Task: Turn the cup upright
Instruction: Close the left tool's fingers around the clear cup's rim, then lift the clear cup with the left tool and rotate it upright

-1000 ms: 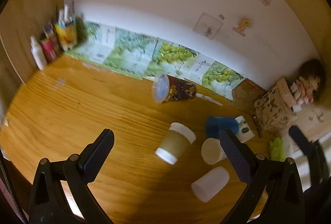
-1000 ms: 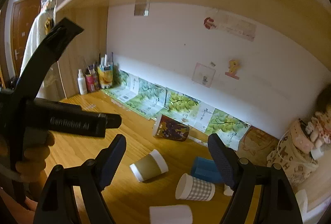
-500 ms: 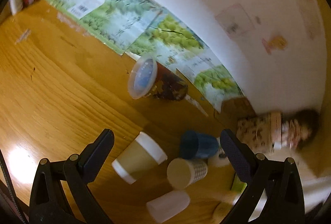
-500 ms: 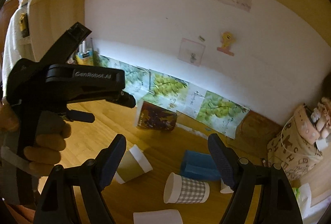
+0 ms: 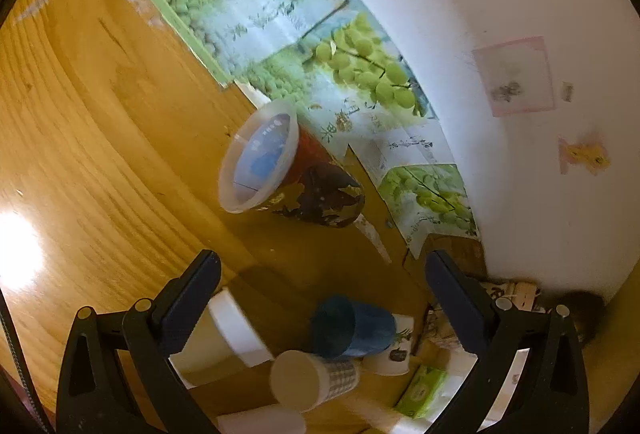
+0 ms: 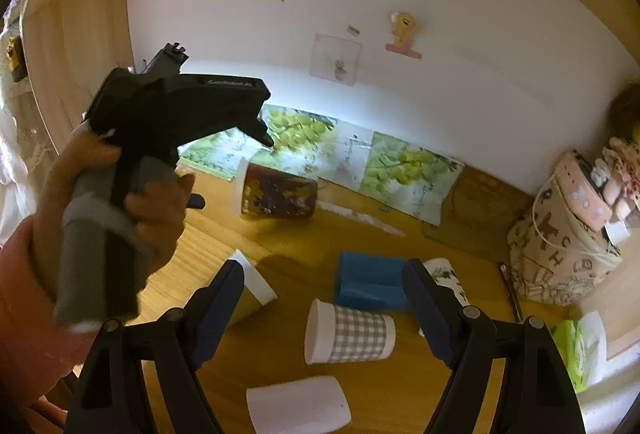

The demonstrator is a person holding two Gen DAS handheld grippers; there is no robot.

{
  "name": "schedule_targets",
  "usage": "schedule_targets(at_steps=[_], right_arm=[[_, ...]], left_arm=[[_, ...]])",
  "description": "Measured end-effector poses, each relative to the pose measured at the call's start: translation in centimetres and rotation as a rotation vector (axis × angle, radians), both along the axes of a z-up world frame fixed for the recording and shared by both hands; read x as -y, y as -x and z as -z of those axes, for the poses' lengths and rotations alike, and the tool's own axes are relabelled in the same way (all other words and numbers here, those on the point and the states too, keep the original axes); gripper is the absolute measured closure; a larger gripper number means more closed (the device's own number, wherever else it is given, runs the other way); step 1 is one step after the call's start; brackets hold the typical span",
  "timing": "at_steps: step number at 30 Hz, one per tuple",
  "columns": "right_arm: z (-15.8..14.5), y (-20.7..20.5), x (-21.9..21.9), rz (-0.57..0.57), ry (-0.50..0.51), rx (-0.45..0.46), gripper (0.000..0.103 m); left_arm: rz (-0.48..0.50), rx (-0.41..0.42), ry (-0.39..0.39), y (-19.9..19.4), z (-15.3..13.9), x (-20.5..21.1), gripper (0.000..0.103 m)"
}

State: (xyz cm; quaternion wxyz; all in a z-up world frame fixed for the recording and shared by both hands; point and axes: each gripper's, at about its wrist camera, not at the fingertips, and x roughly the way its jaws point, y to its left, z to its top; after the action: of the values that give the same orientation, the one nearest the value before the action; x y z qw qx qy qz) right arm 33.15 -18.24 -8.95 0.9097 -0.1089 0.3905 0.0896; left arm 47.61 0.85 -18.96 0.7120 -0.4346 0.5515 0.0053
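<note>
A dark printed cup with a clear lid [image 5: 292,177] lies on its side on the wooden desk [image 5: 100,121], lid toward the left; it also shows in the right wrist view [image 6: 276,195]. My left gripper [image 5: 320,282] is open and empty, above and in front of this cup. In the right wrist view the left gripper's body [image 6: 176,109] hangs above the desk, left of the cup. My right gripper [image 6: 324,286] is open and empty, over the nearer cups.
Other cups lie on their sides: a brown paper cup [image 6: 252,290], a blue cup [image 6: 372,282], a checked cup [image 6: 348,332], a white cup [image 6: 298,410]. Grape leaflets [image 6: 400,169] lean on the back wall. A patterned bag [image 6: 560,246] stands at the right.
My left gripper has moved forward and down toward the dark printed cup, which looks larger now. My right gripper has moved forward and lower over the cups. Both stay open.
</note>
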Motion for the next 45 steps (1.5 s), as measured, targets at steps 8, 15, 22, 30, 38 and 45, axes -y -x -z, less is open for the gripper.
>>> schedule_targets(at_steps=[8, 15, 22, 30, 38, 45], right_arm=[[0.2, 0.7, 1.0, 0.066, 0.019, -0.023, 0.021], [0.3, 1.4, 1.8, 0.13, 0.028, -0.038, 0.021], [1.0, 1.3, 2.5, 0.168, 0.023, -0.05, 0.021], [1.6, 0.9, 1.9, 0.171, 0.006, -0.057, 0.021], [1.9, 0.7, 1.5, 0.177, 0.0, -0.067, 0.021], [2.0, 0.7, 1.5, 0.19, -0.008, -0.072, 0.021]], left_arm=[[-0.067, -0.054, 0.023, -2.1, 2.2, 0.7, 0.001], [-0.115, -0.103, 0.053, -3.7, 4.3, 0.5, 0.001], [-0.146, -0.135, 0.059, -4.8, 5.9, -0.4, 0.001], [-0.154, -0.158, 0.081, -5.9, 7.1, -1.6, 0.002], [-0.146, -0.174, 0.105, -6.3, 8.0, -3.0, 0.008], [-0.136, -0.197, 0.144, -6.6, 9.1, -3.1, 0.02]])
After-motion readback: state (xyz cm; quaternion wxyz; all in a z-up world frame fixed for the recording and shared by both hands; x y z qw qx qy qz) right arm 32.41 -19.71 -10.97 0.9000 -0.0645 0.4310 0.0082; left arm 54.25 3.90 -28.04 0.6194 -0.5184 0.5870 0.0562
